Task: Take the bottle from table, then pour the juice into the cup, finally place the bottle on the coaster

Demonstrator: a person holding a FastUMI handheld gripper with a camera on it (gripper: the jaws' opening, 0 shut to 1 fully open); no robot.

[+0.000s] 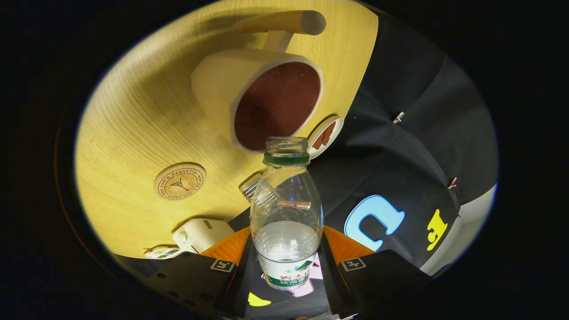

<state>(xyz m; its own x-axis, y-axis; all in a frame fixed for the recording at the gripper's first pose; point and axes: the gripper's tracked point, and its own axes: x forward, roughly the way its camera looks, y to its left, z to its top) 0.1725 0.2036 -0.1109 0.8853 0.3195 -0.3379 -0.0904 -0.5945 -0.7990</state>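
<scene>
Hand-held gripper with square tracking markers

Tilted close view along hand-held gripper

1. Gripper fingers clamp both sides of the bottle.
2. Bottle uncapped, partly filled with clear liquid; mouth at the cup rim.
3. Cup stands on the wooden table; cork coaster nearby, apart.
</scene>
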